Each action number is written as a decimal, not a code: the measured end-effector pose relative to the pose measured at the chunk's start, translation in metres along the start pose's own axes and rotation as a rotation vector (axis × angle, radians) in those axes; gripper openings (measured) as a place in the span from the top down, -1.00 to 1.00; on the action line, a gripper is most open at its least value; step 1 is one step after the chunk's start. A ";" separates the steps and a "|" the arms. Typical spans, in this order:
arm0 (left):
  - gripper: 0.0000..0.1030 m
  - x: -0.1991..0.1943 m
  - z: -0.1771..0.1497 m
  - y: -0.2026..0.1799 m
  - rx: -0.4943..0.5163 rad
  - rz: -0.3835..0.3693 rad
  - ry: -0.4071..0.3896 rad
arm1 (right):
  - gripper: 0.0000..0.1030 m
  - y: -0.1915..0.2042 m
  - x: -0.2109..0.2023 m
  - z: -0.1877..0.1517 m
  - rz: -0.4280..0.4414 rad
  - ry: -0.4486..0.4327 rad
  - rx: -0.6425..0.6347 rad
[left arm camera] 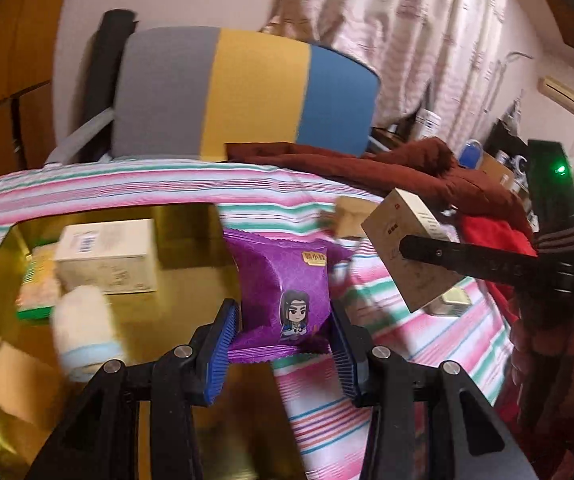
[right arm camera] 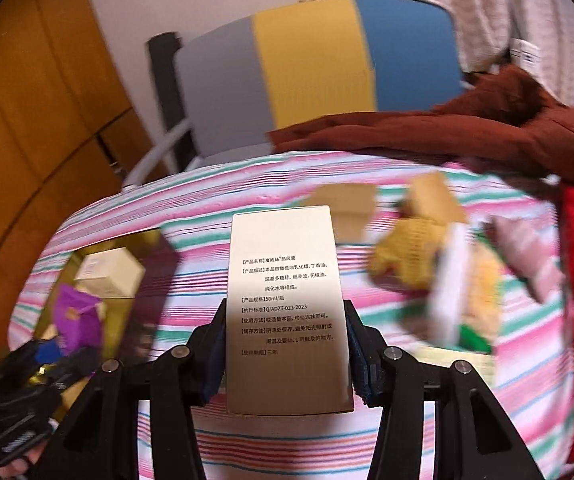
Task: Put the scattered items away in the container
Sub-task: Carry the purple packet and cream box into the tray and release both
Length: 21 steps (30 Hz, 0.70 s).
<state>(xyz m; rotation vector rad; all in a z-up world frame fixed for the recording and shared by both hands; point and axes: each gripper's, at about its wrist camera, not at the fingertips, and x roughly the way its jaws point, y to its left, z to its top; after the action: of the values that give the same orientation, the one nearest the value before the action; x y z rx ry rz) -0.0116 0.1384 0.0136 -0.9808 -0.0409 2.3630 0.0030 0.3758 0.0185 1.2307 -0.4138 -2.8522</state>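
The gold container (left arm camera: 191, 216), a shiny open tray lying on the striped pink, green and white cloth (left arm camera: 407, 364), already holds three things in the left wrist view: one cream carton (left arm camera: 107, 256) toward its far side, one green-edged packet (left arm camera: 37, 288) against its left wall, and one small white bottle (left arm camera: 83, 332) with a pale blue band, blurred, nearer the camera. One purple snack packet (left arm camera: 287, 300) (a cartoon figure is printed on its front) is pinched between the blue pads of the left gripper (left arm camera: 285, 344), and it hangs at the container's right rim, partly over the gold and partly over the cloth. The right gripper (right arm camera: 285, 356) is closed on one tall cream box (right arm camera: 285, 308) with printed black text, held upright over the cloth to the right of the container, well clear of its rim. Farther right of the container, on the cloth, the right wrist view shows a loose scatter: two tan cartons (right arm camera: 347, 204), one yellow pouch (right arm camera: 407, 252), one white-edged packet (right arm camera: 451, 280) and one pink sachet (right arm camera: 527, 252), all too blurred to name more closely. Beyond the container stand one grey, yellow and blue chair back (left arm camera: 247, 92) and one rust-brown garment (left arm camera: 407, 164).
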 end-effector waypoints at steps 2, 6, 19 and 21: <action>0.13 -0.001 0.002 0.014 -0.018 0.026 0.000 | 0.01 0.019 0.006 0.004 0.037 0.012 -0.014; 0.13 0.007 0.002 0.042 -0.052 0.064 0.035 | 0.01 0.066 0.022 0.015 0.124 0.039 -0.034; 0.13 0.042 -0.011 0.078 -0.098 0.091 0.189 | 0.01 0.155 0.084 0.030 0.138 0.125 -0.101; 0.13 0.041 -0.011 0.080 -0.104 0.090 0.194 | 0.01 0.157 0.092 0.030 0.126 0.135 -0.097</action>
<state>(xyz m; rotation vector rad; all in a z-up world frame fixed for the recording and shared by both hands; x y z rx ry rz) -0.0672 0.0907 -0.0402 -1.2831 -0.0459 2.3542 -0.0975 0.2210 0.0110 1.3190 -0.3330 -2.6328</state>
